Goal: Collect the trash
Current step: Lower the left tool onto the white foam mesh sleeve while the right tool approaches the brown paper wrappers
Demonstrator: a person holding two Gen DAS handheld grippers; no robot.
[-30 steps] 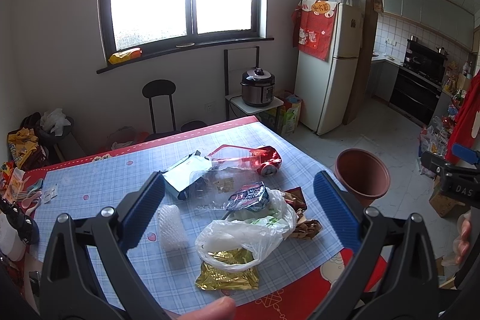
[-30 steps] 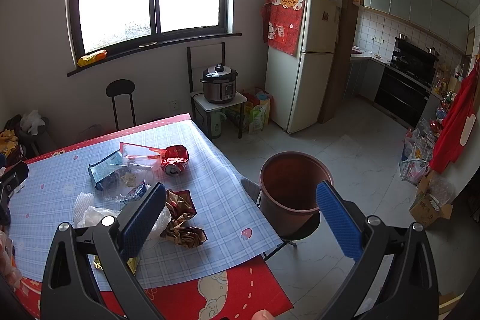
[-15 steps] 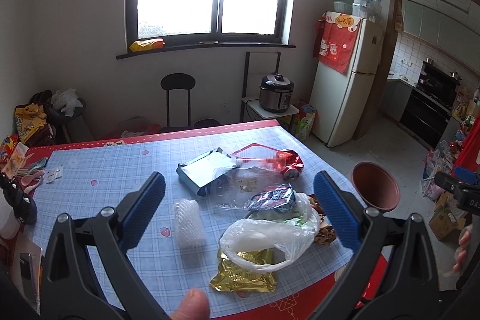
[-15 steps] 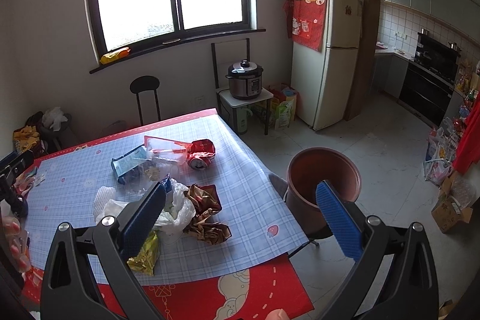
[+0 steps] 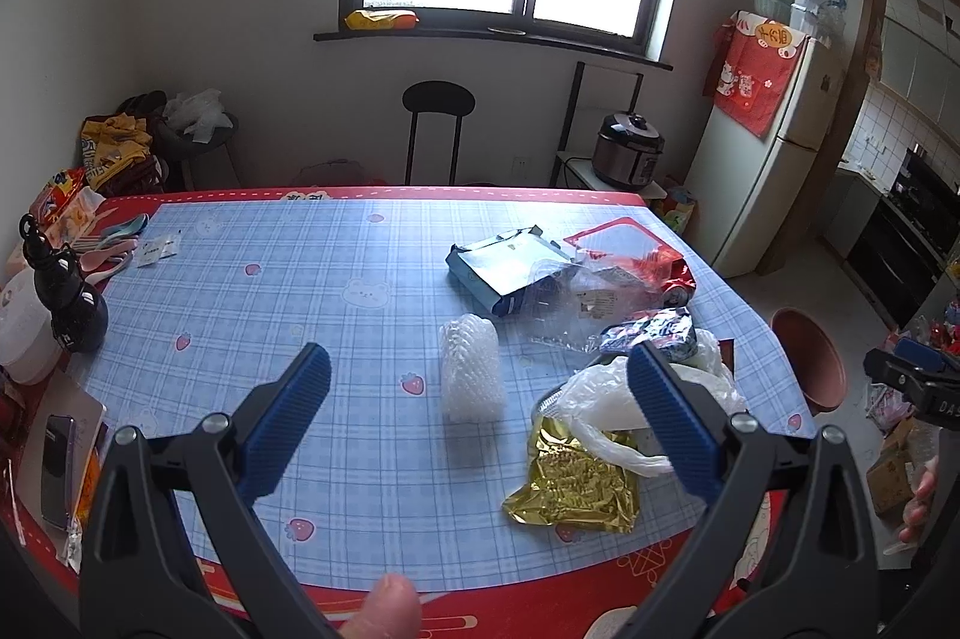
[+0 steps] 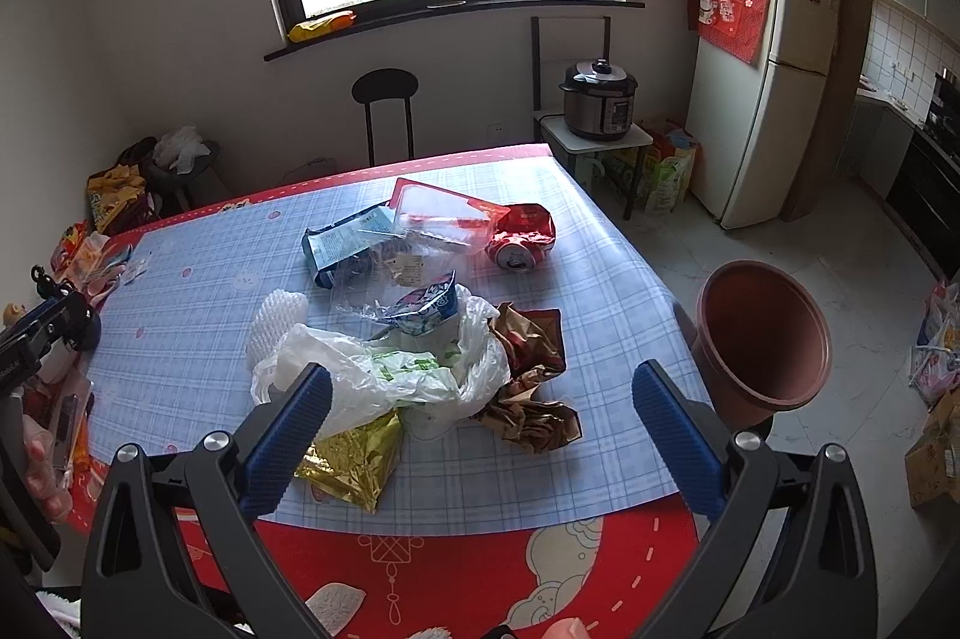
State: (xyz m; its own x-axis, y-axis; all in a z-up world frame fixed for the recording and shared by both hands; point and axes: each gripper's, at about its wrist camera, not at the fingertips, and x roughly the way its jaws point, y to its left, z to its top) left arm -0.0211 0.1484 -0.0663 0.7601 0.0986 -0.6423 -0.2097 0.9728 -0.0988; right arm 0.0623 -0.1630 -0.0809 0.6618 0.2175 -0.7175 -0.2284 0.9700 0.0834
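Trash lies on the blue checked tablecloth (image 5: 270,291): a white foam net (image 5: 471,369), a gold foil wrapper (image 5: 573,480), a white plastic bag (image 6: 384,375), a blue packet (image 6: 345,246), a crushed red can (image 6: 522,243) and brown crumpled wrappers (image 6: 531,381). A brown bin (image 6: 762,339) stands off the table's right edge. My left gripper (image 5: 480,429) is open and empty above the near table edge, the foam net between its fingers. My right gripper (image 6: 480,441) is open and empty above the near edge, before the bag.
A black bottle (image 5: 66,297), a white container and a phone (image 5: 57,453) sit at the table's left side. Snack packets lie at the far left corner. A black stool (image 5: 438,129), a rice cooker (image 6: 600,108) on a stand and a fridge (image 6: 762,81) stand beyond the table.
Both gripper views have swung left and closer to the table. The trash pile now sits more to the right in the left view and centred in the right view. Both stay open.
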